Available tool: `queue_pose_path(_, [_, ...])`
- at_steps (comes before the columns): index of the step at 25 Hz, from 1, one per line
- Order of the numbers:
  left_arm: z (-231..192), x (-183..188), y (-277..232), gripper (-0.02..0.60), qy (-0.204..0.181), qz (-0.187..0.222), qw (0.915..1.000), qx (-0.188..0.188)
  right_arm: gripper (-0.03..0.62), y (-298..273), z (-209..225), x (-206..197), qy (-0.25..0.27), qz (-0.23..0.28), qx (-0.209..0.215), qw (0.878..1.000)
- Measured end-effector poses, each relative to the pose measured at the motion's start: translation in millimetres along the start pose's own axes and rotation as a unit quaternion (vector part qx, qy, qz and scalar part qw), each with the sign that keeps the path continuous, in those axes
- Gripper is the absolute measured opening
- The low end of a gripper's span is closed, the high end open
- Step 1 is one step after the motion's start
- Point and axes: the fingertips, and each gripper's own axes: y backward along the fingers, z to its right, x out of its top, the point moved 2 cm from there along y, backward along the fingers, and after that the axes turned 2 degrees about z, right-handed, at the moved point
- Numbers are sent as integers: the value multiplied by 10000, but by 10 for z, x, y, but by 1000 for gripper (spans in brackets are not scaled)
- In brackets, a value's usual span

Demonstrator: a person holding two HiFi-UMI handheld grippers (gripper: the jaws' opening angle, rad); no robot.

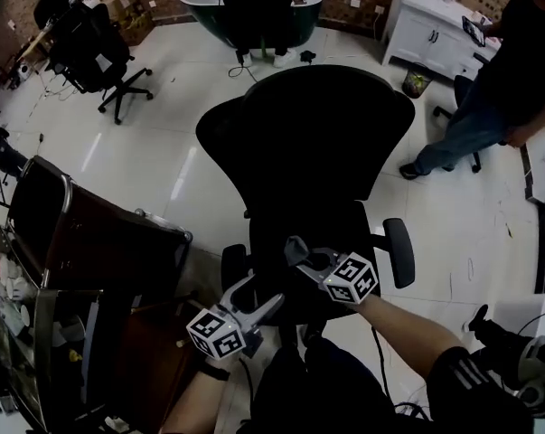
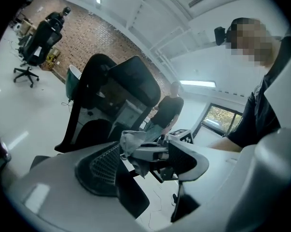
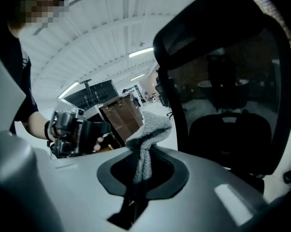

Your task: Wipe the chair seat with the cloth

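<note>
A black office chair stands in the middle of the head view, its seat (image 1: 322,233) below the wide backrest (image 1: 317,129). My right gripper (image 1: 297,250) hovers over the seat's front edge, shut on a grey cloth (image 1: 295,245). In the right gripper view the cloth (image 3: 147,139) sticks up from between the closed jaws, with the seat (image 3: 232,129) beyond it. My left gripper (image 1: 267,307) hangs lower and to the left, off the seat's front corner, open and holding nothing. The left gripper view shows the cloth (image 2: 131,141) in the other gripper.
Armrests (image 1: 399,251) flank the seat. A dark cabinet (image 1: 100,251) and a metal rack stand close on the left. Another black chair (image 1: 96,43) is at the back left, a green tub (image 1: 299,12) behind. A person (image 1: 516,70) stands at the right near a white cabinet (image 1: 430,30).
</note>
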Motion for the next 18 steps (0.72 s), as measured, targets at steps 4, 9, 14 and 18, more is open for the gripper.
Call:
queue_pose_path(4, [-383, -221, -118, 337, 196, 67, 9997, 143, 29, -682, 500, -356, -94, -510, -78, 9986])
queue_pose_path(9, [-740, -412, -239, 337, 373, 190, 9987, 303, 29, -1530, 1052, -969, -133, -1285, -168, 9915])
queue_pose_path(14, [-876, -515, -435, 337, 456, 344, 9982, 155, 29, -2121, 1430, -1451, 275, -1908, -251, 9809])
queue_pose_path(18, [-957, -576, -512, 337, 493, 533, 9973, 37, 29, -2525, 1581, -1652, 635, -2056, -270, 9762])
